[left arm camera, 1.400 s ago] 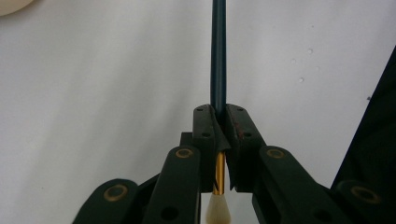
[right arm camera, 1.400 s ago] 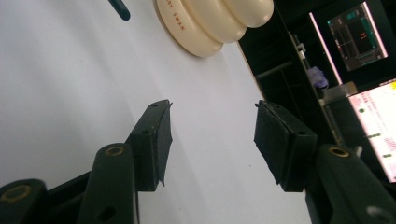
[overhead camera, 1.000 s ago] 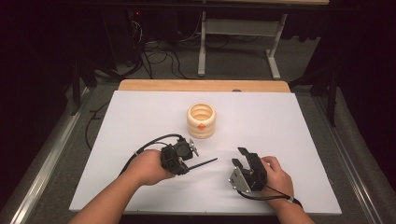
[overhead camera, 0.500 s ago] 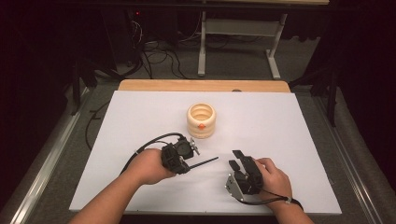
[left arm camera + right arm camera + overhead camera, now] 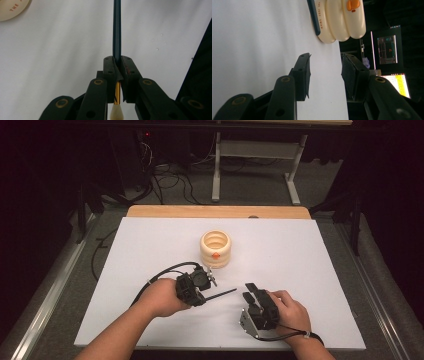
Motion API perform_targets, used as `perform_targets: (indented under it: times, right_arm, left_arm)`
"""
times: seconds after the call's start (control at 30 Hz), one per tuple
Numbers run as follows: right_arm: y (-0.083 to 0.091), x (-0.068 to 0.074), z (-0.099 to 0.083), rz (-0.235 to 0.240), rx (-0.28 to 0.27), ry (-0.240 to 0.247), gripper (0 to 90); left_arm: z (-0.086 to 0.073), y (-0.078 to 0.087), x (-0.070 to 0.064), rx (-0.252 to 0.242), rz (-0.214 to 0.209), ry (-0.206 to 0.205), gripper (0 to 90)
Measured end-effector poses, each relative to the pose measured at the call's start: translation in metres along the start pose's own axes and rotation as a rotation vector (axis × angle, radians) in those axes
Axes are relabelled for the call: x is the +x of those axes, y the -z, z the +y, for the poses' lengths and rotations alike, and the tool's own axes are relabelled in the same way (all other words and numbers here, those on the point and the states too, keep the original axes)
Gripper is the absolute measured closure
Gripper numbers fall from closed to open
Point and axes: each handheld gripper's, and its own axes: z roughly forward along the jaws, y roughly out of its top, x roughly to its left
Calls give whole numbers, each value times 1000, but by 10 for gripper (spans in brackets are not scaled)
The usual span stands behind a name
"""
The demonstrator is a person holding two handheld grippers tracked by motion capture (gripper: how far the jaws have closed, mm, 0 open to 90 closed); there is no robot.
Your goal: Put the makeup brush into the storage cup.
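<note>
The high view looks forward and down on the white tabletop (image 5: 310, 270); both gripper views sit close, apparently sharing the cream ribbed ring-shaped holder (image 5: 342, 20) near its far edge.

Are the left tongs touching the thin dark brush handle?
Touching. In the left gripper view, the left tongs stand shut on the thin dark brush handle, their two black jaws pressed against both its sides with no gap.

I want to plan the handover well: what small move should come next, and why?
Probably bring the open right gripper toward the free end of the brush handle. The left gripper is clamped on the handle near its bristles, and the cream ringed holder stands apart, farther up the table.
</note>
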Motion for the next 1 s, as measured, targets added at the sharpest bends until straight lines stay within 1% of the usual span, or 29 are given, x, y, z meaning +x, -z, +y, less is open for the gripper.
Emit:
perform_targets:
  times: [0.1, 0.17, 0.2, 0.23, 0.3, 0.33, 0.37, 0.4, 0.47, 0.57, 0.67, 0.7, 0.73, 0.77, 0.8, 0.83, 0.87, 0.9, 0.93, 0.97, 1.0]
  right_arm:
    - [0, 0, 1, 4, -2, -5, 619]
    - [0, 1, 2, 4, -14, -7, 623]
    - [1, 1, 3, 4, -2, -5, 627]
    - [0, 1, 4, 7, -8, -2, 629]
    - [0, 2, 5, 6, -4, -2, 639]
    - [0, 2, 5, 7, -5, -2, 642]
    - [-1, 2, 5, 17, -18, -2, 646]
    - [0, 2, 6, 6, -8, 6, 648]
    - [0, 2, 6, 11, -17, 14, 649]
    - [0, 1, 7, 5, -18, 32, 658]
    - [0, 3, 8, 8, -32, 29, 663]
    - [0, 2, 9, 4, -29, 41, 663]
    - [0, 2, 9, 8, -36, 42, 664]
    - [0, 3, 10, 2, -31, 44, 664]
    - [0, 3, 10, 5, -34, 33, 667]
    - [0, 3, 10, 6, -35, 46, 669]
    - [1, 4, 11, 10, -32, 37, 671]
    - [1, 4, 11, 7, -28, 40, 675]
    - [1, 4, 12, 12, -36, 44, 677]
    - [1, 5, 12, 7, -30, 43, 679]
    - [1, 5, 12, 13, -41, 44, 681]
  left_arm:
    - [2, 0, 0, 1, -1, -6, 835]
    - [3, 0, -1, -1, 0, -8, 835]
    - [3, 0, -2, -1, 0, -10, 835]
    - [4, 0, -2, 1, -1, -12, 835]
    - [6, -1, -3, 1, -3, -10, 835]
    - [7, -1, -3, 3, -4, -11, 835]
    - [8, -1, -4, 4, -3, -15, 835]
    - [8, -1, -4, 3, -4, -14, 835]
    - [10, -1, -5, 4, -3, -19, 835]
    - [12, -1, -6, 4, -1, -22, 835]
    - [14, -1, -7, 6, -2, -25, 835]
    - [14, -2, -7, 7, -1, -25, 835]
    - [15, -2, -7, 12, -2, -26, 835]
    - [16, -3, -8, 12, -1, -29, 835]
    - [17, -3, -8, 17, -1, -30, 835]
    - [17, -4, -8, 17, -2, -33, 835]
    - [18, -4, -9, 18, -2, -32, 835]
    - [19, -4, -9, 20, -1, -35, 835]
    - [20, -4, -9, 20, -3, -37, 835]
    - [20, -5, -10, 19, -4, -36, 835]
    - [21, -5, -10, 21, -3, -37, 835]
